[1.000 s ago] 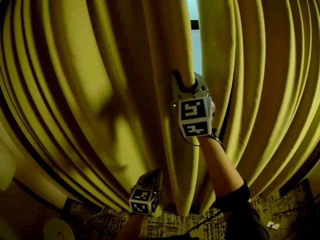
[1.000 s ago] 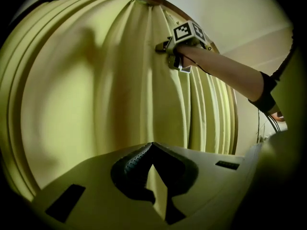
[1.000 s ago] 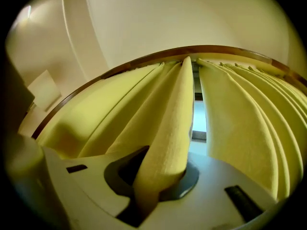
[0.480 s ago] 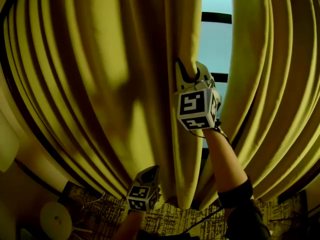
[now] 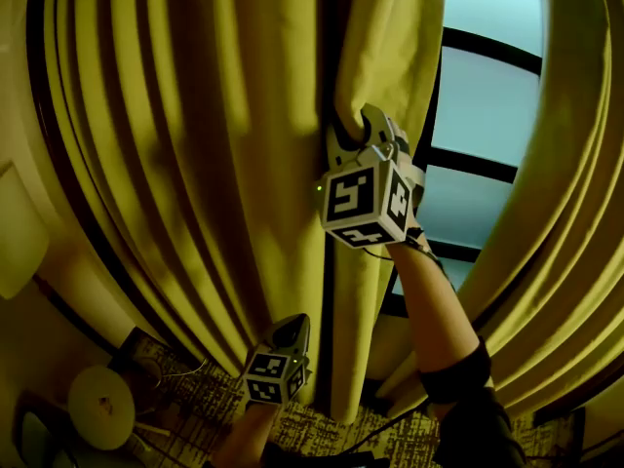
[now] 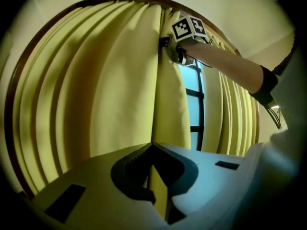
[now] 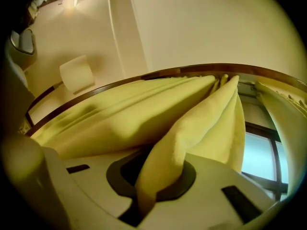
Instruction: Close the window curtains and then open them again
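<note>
**Grippers clamped on one curtain edge, window bare beside them**

Right gripper (image 5: 359, 130) is raised at arm's length and clenched on the free edge of the yellow curtain (image 5: 195, 164). Its own view shows a thick fold of the cloth bunched between the jaws and spilling out past the tips. Those jaws have just been closing, with that fold between them.

Left gripper (image 5: 298, 324) sits well below the right one, near the curtain's hem, and is also clamped. In its view the jaws stand together with a thin strip of the same edge pinched between them. The cloth rises straight up ahead of the tips toward the right gripper.

To the left of both grippers the curtain hangs in deep pleats. To the right of the right gripper lies the window (image 5: 487, 96), pale blue glass crossed by dark frame bars (image 5: 487, 55). It is uncovered between the held edge and the second curtain (image 5: 575, 193), which hangs well apart from both tools, beyond the glass.

The person's forearm (image 5: 434, 310), dark-sleeved at the elbow, runs down from the right gripper. Above that gripper's tips, in its own view, a brown curtain rail (image 7: 192, 70) arcs over the pleats. Below the left gripper is a patterned floor (image 5: 195, 408).
</note>
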The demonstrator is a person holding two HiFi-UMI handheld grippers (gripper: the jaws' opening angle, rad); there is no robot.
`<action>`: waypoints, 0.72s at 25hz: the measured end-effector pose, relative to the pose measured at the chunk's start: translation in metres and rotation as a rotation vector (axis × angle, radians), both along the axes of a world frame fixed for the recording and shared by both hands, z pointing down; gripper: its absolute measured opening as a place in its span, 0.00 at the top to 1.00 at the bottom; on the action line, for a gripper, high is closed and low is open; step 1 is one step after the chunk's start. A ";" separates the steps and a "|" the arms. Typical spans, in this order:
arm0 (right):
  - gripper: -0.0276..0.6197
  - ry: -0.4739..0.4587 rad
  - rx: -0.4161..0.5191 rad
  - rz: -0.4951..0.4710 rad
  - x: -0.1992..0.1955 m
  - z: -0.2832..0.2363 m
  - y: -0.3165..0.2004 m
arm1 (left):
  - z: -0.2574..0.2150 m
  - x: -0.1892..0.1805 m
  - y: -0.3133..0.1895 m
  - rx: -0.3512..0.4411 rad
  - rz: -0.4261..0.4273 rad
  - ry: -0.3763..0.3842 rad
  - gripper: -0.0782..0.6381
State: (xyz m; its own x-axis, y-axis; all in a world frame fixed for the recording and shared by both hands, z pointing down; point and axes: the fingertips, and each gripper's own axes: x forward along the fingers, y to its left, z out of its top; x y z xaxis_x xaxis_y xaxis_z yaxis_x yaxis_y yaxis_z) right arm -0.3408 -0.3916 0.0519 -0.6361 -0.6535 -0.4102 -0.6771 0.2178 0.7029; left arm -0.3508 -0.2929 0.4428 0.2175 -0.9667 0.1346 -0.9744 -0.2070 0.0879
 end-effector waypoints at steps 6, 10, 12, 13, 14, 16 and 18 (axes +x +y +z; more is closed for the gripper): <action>0.91 0.057 0.031 -0.054 -0.089 -0.002 0.008 | -0.003 -0.065 -0.008 0.009 -0.063 0.022 0.89; 0.91 0.071 0.071 -0.054 -0.143 -0.013 0.011 | -0.008 -0.116 -0.013 0.010 -0.081 0.021 0.89; 0.91 0.094 0.087 -0.058 -0.170 -0.015 0.013 | -0.012 -0.141 -0.012 0.007 -0.091 0.024 0.89; 0.91 0.107 0.092 -0.060 -0.183 -0.016 0.014 | -0.014 -0.152 -0.013 0.005 -0.094 0.025 0.89; 0.91 0.120 0.095 -0.062 -0.197 -0.016 0.015 | -0.015 -0.164 -0.013 0.004 -0.096 0.025 0.89; 0.91 0.140 0.099 -0.072 -0.224 -0.014 0.016 | -0.015 -0.185 -0.013 -0.001 -0.098 0.026 0.89; 0.91 0.158 0.100 -0.083 -0.252 -0.011 0.019 | -0.014 -0.207 -0.012 -0.010 -0.099 0.025 0.89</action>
